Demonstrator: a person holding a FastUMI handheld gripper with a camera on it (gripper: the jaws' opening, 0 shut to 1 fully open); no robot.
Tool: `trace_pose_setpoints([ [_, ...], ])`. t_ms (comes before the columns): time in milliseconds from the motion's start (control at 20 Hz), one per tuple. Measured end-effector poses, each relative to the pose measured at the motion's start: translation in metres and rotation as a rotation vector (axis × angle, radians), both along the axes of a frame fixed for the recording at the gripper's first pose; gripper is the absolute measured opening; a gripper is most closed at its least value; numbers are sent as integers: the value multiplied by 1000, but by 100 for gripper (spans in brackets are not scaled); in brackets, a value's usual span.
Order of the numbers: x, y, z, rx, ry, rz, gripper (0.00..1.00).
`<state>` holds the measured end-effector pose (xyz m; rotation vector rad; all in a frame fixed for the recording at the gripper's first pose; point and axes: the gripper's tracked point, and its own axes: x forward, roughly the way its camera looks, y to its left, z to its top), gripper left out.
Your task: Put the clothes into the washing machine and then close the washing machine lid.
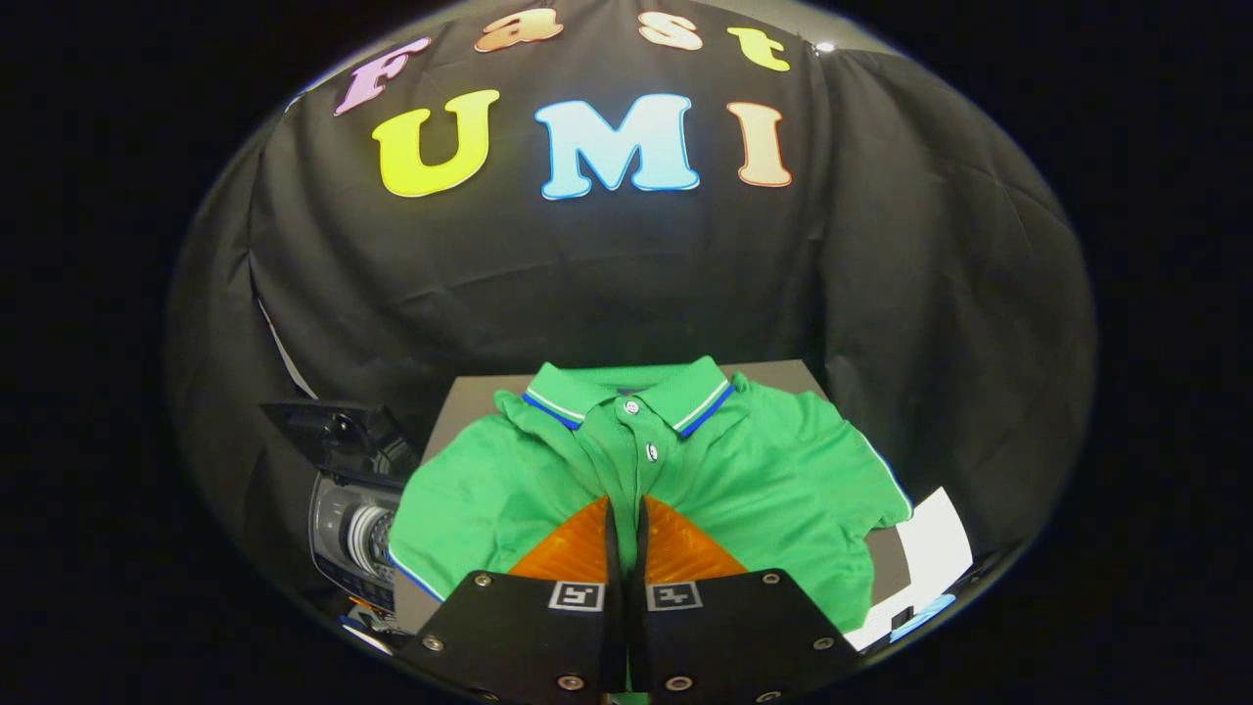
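Pinching a fold of the green polo shirt (pixel 754 470), claw (pixel 626 509) clenched

- Booth dim overall; a small bright ceiling lamp (pixel 825 46) glints above the black cloth wall (pixel 607 264).
- Green short-sleeved polo shirt (pixel 764 470) evenly lit, sharp, colours saturated; soft shadows in its folds.
- Gripper (pixel 626 519) fingers pressed together on a pinch of the shirt placket, near parts slightly soft.
- Strong fisheye bending toward the rim.
- Dark front-loading washing machine (pixel 352 509) beside the grey table (pixel 470 401) murky, glossy highlights, detail hard to tell.
- White sheet (pixel 930 548) nearly blown out.
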<state>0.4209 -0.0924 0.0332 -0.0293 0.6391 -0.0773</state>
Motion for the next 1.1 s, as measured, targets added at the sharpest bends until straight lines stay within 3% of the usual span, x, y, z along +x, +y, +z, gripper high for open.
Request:
trace_pose_setpoints([
  [500,-9,71,92,25,-89,149,1],
  [850,-36,140,115,96,-118,229,1],
  [1100,-45,208,102,118,-106,250,1],
])
